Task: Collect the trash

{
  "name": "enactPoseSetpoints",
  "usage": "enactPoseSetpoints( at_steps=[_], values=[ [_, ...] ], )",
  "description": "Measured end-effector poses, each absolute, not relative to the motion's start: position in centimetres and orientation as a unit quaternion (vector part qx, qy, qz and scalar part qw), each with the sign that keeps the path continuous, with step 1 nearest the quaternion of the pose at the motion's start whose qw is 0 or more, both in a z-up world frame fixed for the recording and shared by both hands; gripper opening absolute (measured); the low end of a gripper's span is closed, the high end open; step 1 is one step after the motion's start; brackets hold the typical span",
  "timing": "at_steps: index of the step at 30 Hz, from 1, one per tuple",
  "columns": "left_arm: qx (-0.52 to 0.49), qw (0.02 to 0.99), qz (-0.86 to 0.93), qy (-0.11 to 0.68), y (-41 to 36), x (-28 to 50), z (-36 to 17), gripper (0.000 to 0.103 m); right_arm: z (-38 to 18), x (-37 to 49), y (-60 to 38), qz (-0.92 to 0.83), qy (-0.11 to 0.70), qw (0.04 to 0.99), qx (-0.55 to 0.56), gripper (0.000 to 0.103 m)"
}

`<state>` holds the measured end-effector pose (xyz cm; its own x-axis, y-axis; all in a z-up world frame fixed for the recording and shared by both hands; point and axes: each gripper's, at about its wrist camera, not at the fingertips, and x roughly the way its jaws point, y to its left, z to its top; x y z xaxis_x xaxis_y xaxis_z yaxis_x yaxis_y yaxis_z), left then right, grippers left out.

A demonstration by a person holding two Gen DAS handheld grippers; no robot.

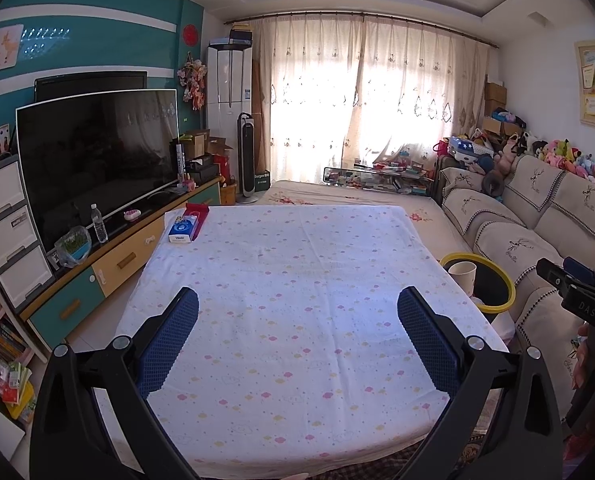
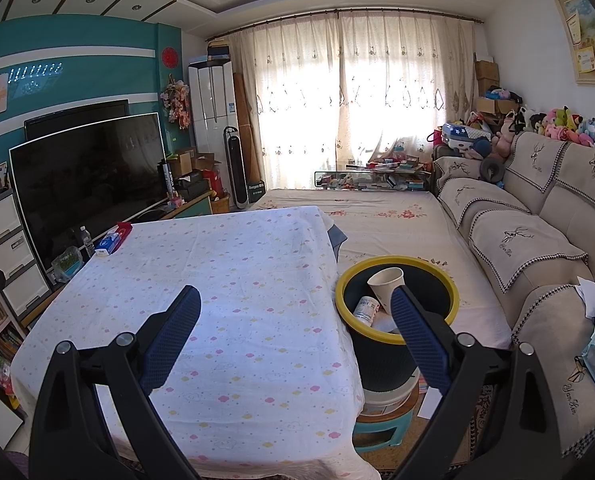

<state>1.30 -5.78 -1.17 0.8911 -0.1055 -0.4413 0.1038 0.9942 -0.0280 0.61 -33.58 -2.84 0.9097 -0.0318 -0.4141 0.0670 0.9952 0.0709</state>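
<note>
My left gripper (image 1: 297,304) hangs over the table (image 1: 289,320) with its 2 blue-padded fingers (image 1: 169,344) spread wide and nothing between them. My right gripper (image 2: 295,304) is likewise spread wide and empty, its left finger above the table's right half, its right finger in front of the bin.

The cloud-print cloth carries only a blue tissue pack (image 1: 183,230) and a red box (image 1: 197,213) touching it, both at the far left corner.

The trash sits in the yellow-rimmed dark bin (image 2: 397,266), just beside the table's right edge, between table and sofa (image 2: 537,240). Inside it, a paper cup (image 2: 387,286) leans tilted and a small white can (image 2: 365,310) lies below it. The bin stands on a teal stool (image 2: 381,428).

In the left view, the right gripper's black body (image 1: 581,300) shows at the right edge.
</note>
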Motion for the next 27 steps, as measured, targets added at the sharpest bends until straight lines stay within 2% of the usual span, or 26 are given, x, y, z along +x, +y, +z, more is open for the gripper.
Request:
enactPoseSetpoints(
  at_steps=[27],
  values=[
    [-0.016, 0.965, -0.073, 0.25, -5.8, 2.9, -2.8, 0.098, -3.8, 1.0, -33.2, -0.021, 0.219, 0.975, 0.043, 0.091]
  ],
)
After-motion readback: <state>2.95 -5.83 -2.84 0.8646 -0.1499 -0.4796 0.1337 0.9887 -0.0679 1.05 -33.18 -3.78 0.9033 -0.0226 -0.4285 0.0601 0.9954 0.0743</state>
